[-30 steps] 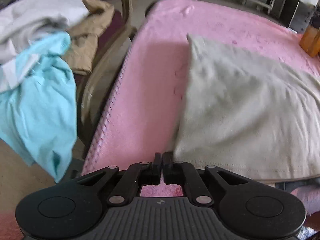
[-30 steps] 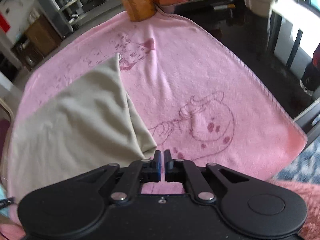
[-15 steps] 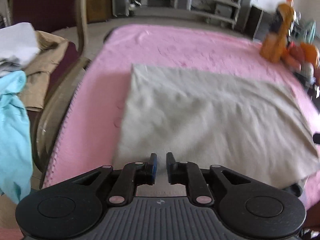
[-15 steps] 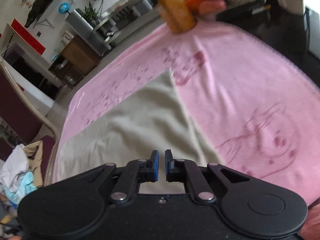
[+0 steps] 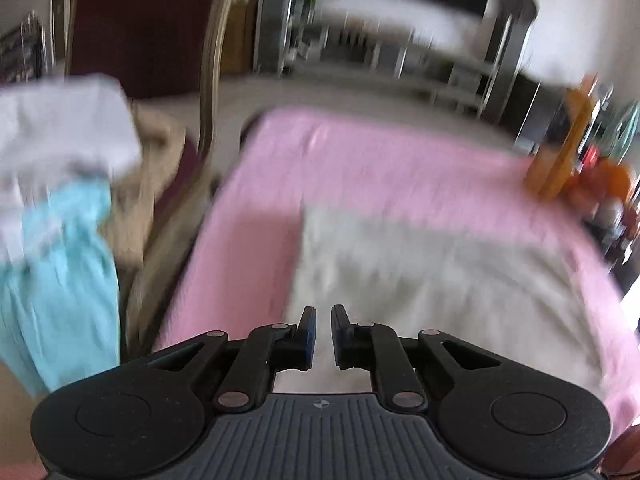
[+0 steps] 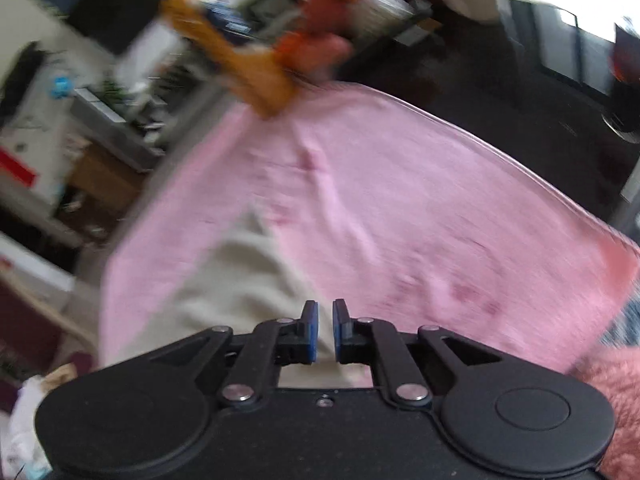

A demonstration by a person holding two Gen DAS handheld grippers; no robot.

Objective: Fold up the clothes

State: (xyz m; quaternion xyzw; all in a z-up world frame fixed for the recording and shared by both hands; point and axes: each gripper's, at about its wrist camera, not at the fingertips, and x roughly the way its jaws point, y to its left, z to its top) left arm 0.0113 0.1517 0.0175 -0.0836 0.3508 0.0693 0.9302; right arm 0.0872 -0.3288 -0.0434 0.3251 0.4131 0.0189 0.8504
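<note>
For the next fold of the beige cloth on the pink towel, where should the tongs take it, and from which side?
Probably at the two near corners of the beige cloth, coming from the near edge, one pair of tongs per corner. It lies flat on the pink towel as a rough rectangle, and its near hem is closest to both tongs, so this edge could be lifted and carried over the far one.

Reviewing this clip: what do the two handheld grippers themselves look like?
Both match. The left gripper and the right gripper are matte black, with two short fingers faced with blue pads, silver-pinned linkage bars and a round disc on each side. The left body is ribbed grey with a small round emblem; the right is plain black. No cables or sleeves show.
</note>
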